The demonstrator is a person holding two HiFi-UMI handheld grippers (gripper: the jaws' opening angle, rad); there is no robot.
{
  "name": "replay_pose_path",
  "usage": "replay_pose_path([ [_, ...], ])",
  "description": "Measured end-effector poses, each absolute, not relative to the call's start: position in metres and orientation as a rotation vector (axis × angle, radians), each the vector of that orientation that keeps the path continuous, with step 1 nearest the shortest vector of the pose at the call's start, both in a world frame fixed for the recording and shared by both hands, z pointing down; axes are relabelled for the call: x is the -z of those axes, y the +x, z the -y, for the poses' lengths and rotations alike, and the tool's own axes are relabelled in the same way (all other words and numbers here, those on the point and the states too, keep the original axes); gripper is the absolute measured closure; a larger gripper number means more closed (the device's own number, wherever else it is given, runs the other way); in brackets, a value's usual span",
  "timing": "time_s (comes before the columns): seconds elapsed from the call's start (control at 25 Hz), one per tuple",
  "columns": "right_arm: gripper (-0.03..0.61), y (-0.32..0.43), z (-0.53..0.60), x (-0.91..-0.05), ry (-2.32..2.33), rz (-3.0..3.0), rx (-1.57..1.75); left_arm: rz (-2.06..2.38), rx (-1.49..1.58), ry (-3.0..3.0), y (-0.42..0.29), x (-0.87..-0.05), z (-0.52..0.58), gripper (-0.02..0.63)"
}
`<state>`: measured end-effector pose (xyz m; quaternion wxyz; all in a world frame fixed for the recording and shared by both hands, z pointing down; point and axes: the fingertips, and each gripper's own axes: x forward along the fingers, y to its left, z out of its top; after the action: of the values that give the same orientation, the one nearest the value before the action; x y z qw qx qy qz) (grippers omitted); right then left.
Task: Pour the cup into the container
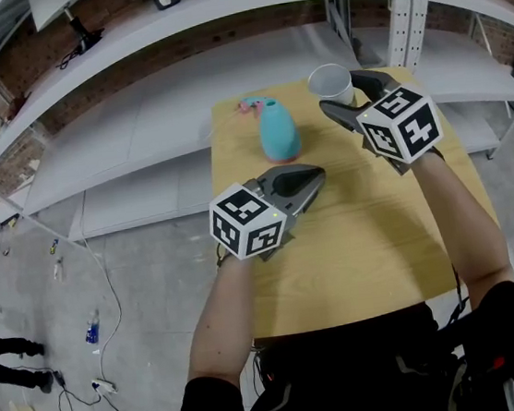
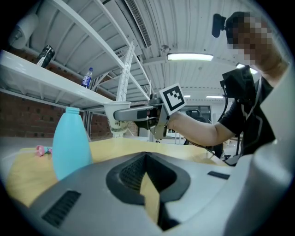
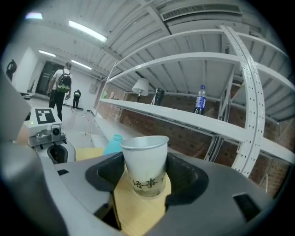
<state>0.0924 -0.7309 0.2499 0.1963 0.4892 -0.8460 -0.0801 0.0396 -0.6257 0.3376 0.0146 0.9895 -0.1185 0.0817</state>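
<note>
Cup [image 1: 329,82], container and a pink scrap share one wooden table [image 1: 374,251], the widest thing here after the single run of white shelving [image 1: 135,122] that stands beyond its far edge at 12 o'clock. Seen from the head view, the near half of the table toward 6 o'clock is bare wood, with only the person's two forearms over it.

There are two grippers. The left gripper [image 1: 320,173] hangs over the table's middle with its jaws brought together on nothing, tips aimed at about 1 o'clock. The right gripper [image 3: 144,171] is at 12 o'clock, close to the far edge, its jaws pinching the one cup from both sides.

The one container [image 1: 278,130], a pale blue bottle with a narrow open neck, stands upright at 8 o'clock of the cup, apart from it.

The cup is white paper, tapered, with a rolled rim, upright, and has dark printed characters low on its wall. Its contents cannot be seen.

The small pink thing [image 1: 249,106] lies at 11 o'clock of the container, by the far edge.
</note>
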Motion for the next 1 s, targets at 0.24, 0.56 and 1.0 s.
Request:
replay_pose_path([
  [0.24,0.288,0.063,0.738,-0.241,1.279,2.319,0.330,0.343,-0.266,3.080,0.034,-0.338,0.623,0.621],
  [0.56,0.288,0.041,0.746,-0.239,1.193,2.136,0.545,0.311,-0.249,3.091,0.029,-0.337,0.620,0.621],
  [1.0,0.288,0.031,0.757,-0.237,1.121,1.922,0.743,0.276,-0.246,3.097,0.028,-0.336,0.617,0.621],
])
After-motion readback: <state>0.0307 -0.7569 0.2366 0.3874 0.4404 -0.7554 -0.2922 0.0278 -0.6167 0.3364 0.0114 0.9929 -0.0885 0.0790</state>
